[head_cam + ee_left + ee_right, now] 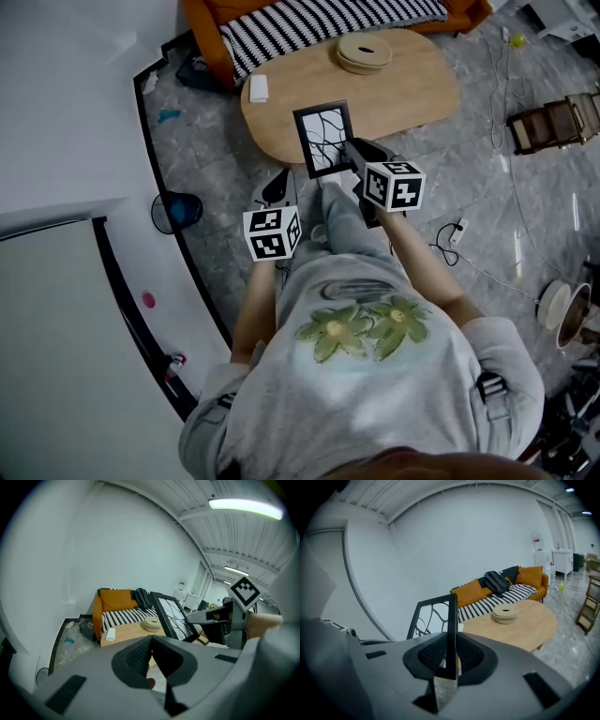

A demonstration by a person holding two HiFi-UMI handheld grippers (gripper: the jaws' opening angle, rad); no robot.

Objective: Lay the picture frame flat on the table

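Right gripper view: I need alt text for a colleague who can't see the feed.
The right gripper is shut on the edge of a black picture frame, held upright and edge-on to the camera. Beyond it stand a rounded wooden table with a round beige dish on it, and an orange sofa against a white wall.

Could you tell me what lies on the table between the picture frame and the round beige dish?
Nothing: in the head view, the table between the picture frame, held in the right gripper, and the round dish is bare wood.
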